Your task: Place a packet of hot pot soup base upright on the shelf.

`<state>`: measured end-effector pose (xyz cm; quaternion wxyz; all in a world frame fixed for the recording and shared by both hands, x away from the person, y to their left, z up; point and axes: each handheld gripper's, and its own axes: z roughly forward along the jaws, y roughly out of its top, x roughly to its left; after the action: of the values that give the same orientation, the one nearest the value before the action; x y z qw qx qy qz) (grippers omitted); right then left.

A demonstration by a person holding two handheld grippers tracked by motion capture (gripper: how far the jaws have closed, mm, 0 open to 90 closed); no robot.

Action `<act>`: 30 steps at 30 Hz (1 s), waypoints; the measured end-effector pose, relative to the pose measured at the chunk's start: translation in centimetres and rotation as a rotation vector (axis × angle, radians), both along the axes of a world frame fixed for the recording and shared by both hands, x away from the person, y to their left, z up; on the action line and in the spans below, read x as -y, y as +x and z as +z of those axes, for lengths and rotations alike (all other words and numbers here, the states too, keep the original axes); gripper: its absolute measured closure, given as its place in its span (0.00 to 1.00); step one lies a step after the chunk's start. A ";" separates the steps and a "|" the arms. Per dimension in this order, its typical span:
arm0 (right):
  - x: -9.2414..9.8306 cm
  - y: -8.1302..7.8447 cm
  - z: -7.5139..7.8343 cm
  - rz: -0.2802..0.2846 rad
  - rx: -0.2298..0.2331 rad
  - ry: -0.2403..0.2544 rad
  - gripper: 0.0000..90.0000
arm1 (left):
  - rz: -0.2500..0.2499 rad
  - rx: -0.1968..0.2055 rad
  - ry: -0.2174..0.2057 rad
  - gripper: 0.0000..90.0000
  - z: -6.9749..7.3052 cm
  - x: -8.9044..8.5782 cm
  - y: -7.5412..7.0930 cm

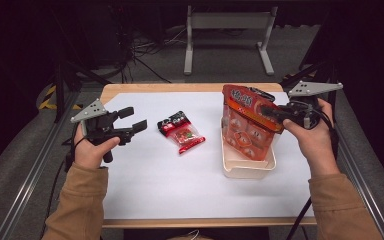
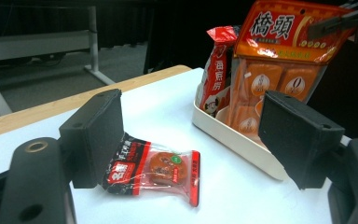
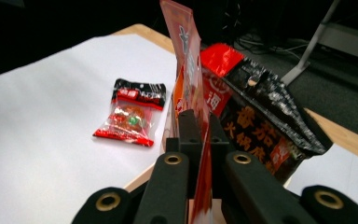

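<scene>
Right now the right gripper (image 1: pixel 272 112) pinches the top edge of the orange biscuit bag (image 1: pixel 245 129), which stands upright in the white tray (image 1: pixel 247 170) against other snack packs. Gripped only by its thin seal, the bag could slip or tip the tray. Meanwhile the left gripper (image 1: pixel 132 120) hovers spread, holding nothing, near the small red snack packet (image 1: pixel 181 132).

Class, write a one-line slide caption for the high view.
Right gripper clamps an orange snack bag upright in the white tray; left gripper waits open.

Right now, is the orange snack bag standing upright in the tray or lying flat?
Upright: the orange snack bag stands on edge in the white tray, its top pinched by the right gripper.
</scene>
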<state>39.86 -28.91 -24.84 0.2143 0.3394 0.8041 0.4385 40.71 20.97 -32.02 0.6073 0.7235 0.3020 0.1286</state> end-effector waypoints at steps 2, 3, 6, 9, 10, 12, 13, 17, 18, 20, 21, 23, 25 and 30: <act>-0.2 0.1 -0.6 0.000 -0.018 -0.020 0.99 | -0.001 -0.003 -0.001 0.26 -0.1 0.0 0.1; -0.2 0.1 -0.6 0.000 -0.018 -0.020 0.99 | -0.001 -0.003 -0.001 0.26 -0.1 0.0 0.1; -0.3 0.1 -1.1 0.004 -0.024 -0.010 0.99 | 0.000 -0.010 0.001 0.26 -0.1 0.1 0.1; -0.2 -0.1 -1.0 0.002 -0.026 -0.016 0.99 | -0.001 -0.005 0.006 0.25 -0.2 0.2 0.3; -0.2 -0.1 -1.0 0.001 -0.026 -0.017 0.99 | -0.002 -0.007 0.007 0.25 -0.2 0.2 0.3; -0.2 -0.2 -1.0 -0.001 -0.026 -0.020 0.99 | -0.004 -0.008 0.008 0.24 -0.3 0.3 0.4; -0.2 -0.3 -1.0 -0.001 -0.025 -0.021 0.99 | -0.003 -0.011 0.008 0.23 -0.4 0.4 0.4; -0.1 -0.4 -1.0 -0.008 -0.024 -0.019 0.99 | 0.012 -0.015 0.028 0.20 -0.7 0.5 0.8; -0.1 -0.4 -1.0 -0.008 -0.023 -0.020 0.98 | 0.017 -0.017 0.035 0.19 -0.7 0.5 0.8; 0.0 -0.4 -1.0 -0.010 -0.017 -0.019 0.96 | 0.024 -0.023 0.048 0.17 -0.9 0.6 1.1; 0.1 -0.5 -0.9 -0.014 -0.011 -0.016 0.94 | 0.030 -0.033 0.051 0.16 -1.0 0.6 1.1; 0.3 -0.7 -0.7 -0.026 0.000 -0.001 0.88 | 0.035 -0.032 0.056 0.13 -1.1 0.7 1.3; 0.5 -0.8 -0.6 -0.035 0.008 0.012 0.84 | 0.038 -0.037 0.072 0.12 -1.4 0.9 1.5; 1.4 -1.5 0.0 -0.059 0.042 0.042 0.69 | 0.048 -0.005 0.094 0.11 -1.6 1.3 2.1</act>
<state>38.36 -30.28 -24.88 0.2368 0.3581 0.7797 0.4558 42.79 19.67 -33.61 0.5688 0.7439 0.3145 0.1554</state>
